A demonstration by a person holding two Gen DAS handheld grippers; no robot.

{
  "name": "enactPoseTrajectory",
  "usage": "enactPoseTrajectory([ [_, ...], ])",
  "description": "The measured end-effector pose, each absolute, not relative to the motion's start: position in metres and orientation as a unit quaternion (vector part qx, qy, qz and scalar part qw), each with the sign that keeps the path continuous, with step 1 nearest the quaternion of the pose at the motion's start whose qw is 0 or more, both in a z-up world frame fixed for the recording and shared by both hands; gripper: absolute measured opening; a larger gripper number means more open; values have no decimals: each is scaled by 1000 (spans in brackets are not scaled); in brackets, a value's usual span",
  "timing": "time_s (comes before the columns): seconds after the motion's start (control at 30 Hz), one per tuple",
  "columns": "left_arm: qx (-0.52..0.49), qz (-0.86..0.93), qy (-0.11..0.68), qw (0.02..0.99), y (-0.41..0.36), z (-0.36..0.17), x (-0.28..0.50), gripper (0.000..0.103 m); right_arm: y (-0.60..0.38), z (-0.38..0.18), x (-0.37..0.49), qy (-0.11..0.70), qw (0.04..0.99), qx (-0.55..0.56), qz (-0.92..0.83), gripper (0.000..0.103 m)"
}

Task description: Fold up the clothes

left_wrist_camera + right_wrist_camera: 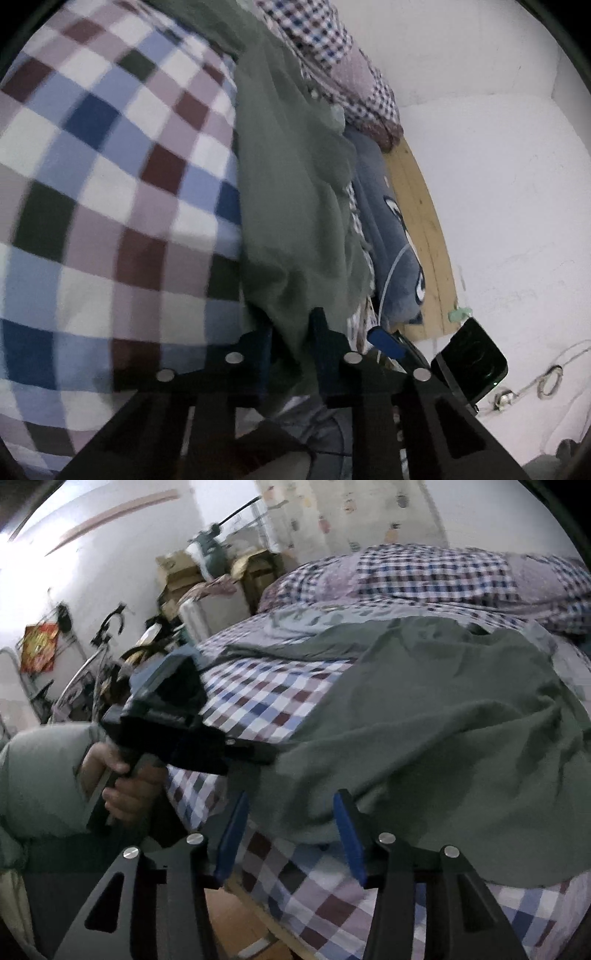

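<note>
A grey-green garment (424, 716) lies rumpled on the checked bedsheet (266, 698), reaching to the bed's near edge. In the left wrist view the same garment (288, 177) runs down between the fingers of my left gripper (293, 332), which is shut on a fold of it. The right wrist view shows that left gripper (255, 755) from the side, held by a hand (122, 775), with its tips in the garment's left edge. My right gripper (291, 823) is open, its blue pads (347, 827) on either side of the garment's near hem.
A checked quilt (424, 572) is heaped at the bed's far end. The wooden bed frame (421, 221) and a blue cushion (391, 236) run along a white wall (498, 184). A bicycle (96, 657) and cardboard boxes (177, 572) stand left of the bed. A cable (546, 376) lies nearby.
</note>
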State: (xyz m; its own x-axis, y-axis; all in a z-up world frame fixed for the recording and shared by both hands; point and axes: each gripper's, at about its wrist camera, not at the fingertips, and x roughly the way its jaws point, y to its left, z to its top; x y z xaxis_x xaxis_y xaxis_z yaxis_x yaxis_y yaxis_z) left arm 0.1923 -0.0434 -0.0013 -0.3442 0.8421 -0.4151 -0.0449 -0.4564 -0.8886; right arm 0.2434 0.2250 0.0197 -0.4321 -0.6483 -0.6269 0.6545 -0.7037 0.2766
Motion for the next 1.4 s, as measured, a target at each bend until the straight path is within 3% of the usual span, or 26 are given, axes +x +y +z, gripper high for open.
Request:
enactPoseTrajectory([
  [0.13, -447, 732, -436, 273, -75, 5, 197, 3, 257, 25, 234, -39, 324, 365, -872, 55],
  [0.47, -327, 766, -523, 182, -171, 30, 205, 0, 395, 39, 220, -163, 44, 353, -920, 59],
  [0.63, -318, 753, -547, 179, -200, 27, 202, 0, 441, 32, 222, -222, -7, 352, -909, 59],
  [0.73, -367, 742, -527, 191, -187, 17, 195, 1, 448, 22, 221, -255, -15, 354, -900, 59],
  [0.8, -397, 747, -499, 187, -173, 12, 192, 9, 439, 22, 219, -243, -4, 350, -905, 60],
  [0.87, -415, 739, -495, 190, -160, 6, 190, 29, 421, 27, 216, -214, 14, 342, -915, 60],
  [0.9, -423, 733, -496, 192, -154, 3, 189, 49, 408, 30, 216, -191, 23, 338, -921, 60],
  [0.97, -436, 724, -497, 197, -142, -2, 187, 66, 380, 34, 215, -142, 43, 331, -932, 60],
  [1.0, -440, 726, -491, 198, -139, -2, 187, 70, 360, 36, 215, -111, 61, 326, -937, 60],
  [1.13, -448, 736, -465, 202, -126, -1, 187, 73, 290, 33, 217, -17, 134, 325, -936, 60],
  [1.4, -477, 751, -389, 238, -92, 7, 175, 73, 208, 10, 228, 70, 220, 330, -915, 59],
])
